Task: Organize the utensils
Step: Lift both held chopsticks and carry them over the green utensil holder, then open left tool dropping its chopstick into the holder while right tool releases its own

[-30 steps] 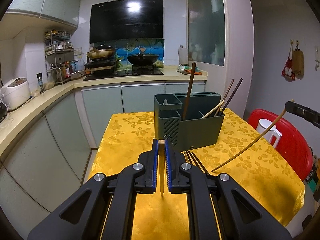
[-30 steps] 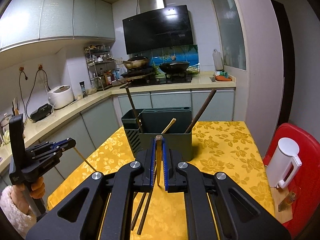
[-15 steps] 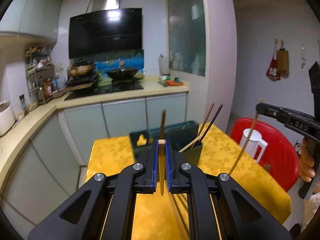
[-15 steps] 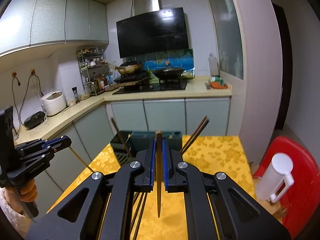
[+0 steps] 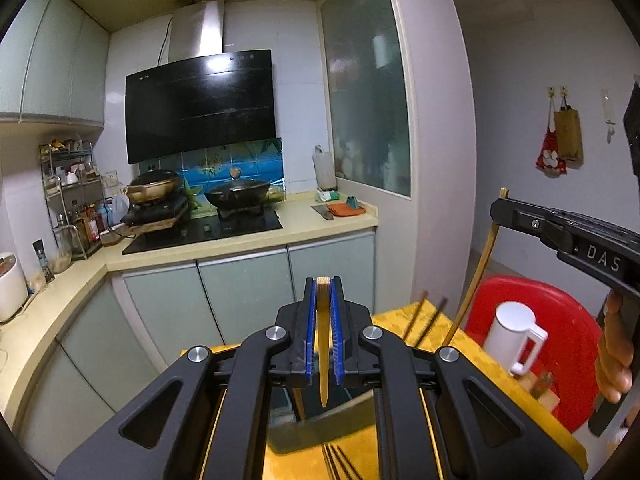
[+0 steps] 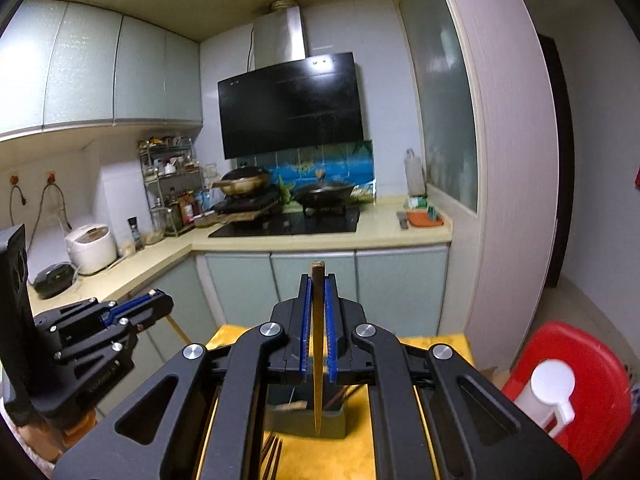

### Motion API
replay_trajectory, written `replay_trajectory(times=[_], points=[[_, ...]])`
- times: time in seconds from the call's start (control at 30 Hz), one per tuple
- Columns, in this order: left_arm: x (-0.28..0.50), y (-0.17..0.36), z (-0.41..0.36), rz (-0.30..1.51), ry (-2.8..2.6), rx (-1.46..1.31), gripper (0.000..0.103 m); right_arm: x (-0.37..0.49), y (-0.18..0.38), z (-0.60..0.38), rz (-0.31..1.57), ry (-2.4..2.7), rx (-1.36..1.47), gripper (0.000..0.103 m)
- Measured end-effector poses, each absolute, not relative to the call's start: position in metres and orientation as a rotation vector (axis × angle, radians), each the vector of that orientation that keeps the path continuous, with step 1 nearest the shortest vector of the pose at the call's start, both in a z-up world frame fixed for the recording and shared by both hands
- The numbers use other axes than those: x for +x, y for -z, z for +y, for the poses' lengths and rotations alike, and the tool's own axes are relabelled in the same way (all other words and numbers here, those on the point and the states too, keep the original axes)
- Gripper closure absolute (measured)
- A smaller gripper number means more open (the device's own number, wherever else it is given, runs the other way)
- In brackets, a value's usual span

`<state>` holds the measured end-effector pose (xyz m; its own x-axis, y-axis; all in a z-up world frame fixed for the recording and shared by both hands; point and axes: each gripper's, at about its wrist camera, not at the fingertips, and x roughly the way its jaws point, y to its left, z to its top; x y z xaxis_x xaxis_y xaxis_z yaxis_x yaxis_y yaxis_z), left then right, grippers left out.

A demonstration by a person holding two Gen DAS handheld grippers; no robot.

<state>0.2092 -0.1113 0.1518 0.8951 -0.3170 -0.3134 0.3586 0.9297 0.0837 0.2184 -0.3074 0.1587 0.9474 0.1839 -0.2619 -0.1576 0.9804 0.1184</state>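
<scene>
Kitchen backdrop; each gripper (image 5: 323, 332) (image 6: 316, 332) clamps one chopstick (image 5: 322, 360) (image 6: 317, 360) pointing down.

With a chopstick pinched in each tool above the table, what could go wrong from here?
1. The left tool and right tool each pinch one chopstick near its top; it could pivot or slip.
2. The utensil holder sits partly hidden beneath the tools, so aiming is harder.
3. Loose chopsticks on the tablecloth could be knocked.
</scene>
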Motion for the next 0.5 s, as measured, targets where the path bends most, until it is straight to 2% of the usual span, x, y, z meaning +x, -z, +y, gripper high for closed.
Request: replay_trajectory(times=[0.27, 0.5], points=[[0.254, -0.126, -0.137, 0.345, 0.312, 0.168, 0.096, 0.262, -0.148, -0.294, 0.262, -0.145, 0.062, 0.096], [0.271, -0.094, -0.136, 0.409, 0.303, 0.174, 0.096, 0.286, -0.123, -0.286, 0.349, -0.163, 0.057, 0.096]])
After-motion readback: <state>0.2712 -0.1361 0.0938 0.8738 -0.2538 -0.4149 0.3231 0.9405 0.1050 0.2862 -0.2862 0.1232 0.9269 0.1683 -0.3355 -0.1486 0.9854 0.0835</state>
